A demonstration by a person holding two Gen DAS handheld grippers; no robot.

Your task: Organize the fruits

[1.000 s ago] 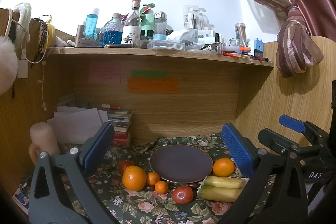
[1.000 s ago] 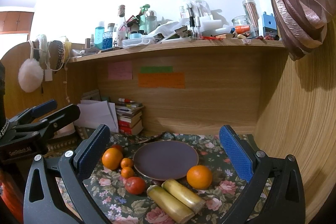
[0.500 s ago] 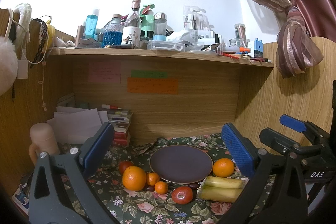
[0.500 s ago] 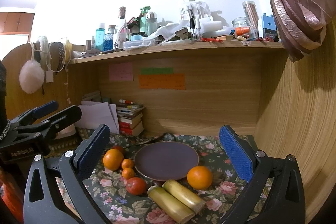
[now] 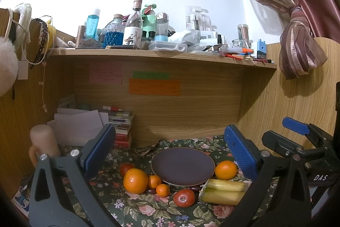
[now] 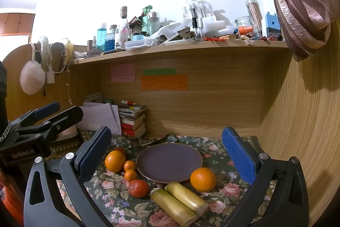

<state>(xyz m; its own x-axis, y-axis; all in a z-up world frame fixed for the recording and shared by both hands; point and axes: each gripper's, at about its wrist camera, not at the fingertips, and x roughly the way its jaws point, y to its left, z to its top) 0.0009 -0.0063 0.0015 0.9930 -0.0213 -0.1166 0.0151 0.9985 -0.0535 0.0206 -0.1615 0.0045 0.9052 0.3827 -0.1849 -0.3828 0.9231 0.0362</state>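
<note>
Two tools — left tool (image 5: pixel 170 150) and right tool (image 6: pixel 166 147) — held wide open, gripping nothing. Ringed the bare plate (image 6: pixel 169 162) on the desk (image 6: pixel 119 203): oranges (image 6: pixel 115 161), tomato (image 6: pixel 138 188), two banana pieces (image 6: pixel 180 202).

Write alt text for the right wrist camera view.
The open right gripper frames an empty dark plate on a floral cloth, ringed by oranges, a tomato and two yellow-green stalks. The left gripper hangs left, open.

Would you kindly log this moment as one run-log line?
left hand-held gripper: open, empty | right hand-held gripper: open, empty | plate: bare | fruit: all on cloth
</note>
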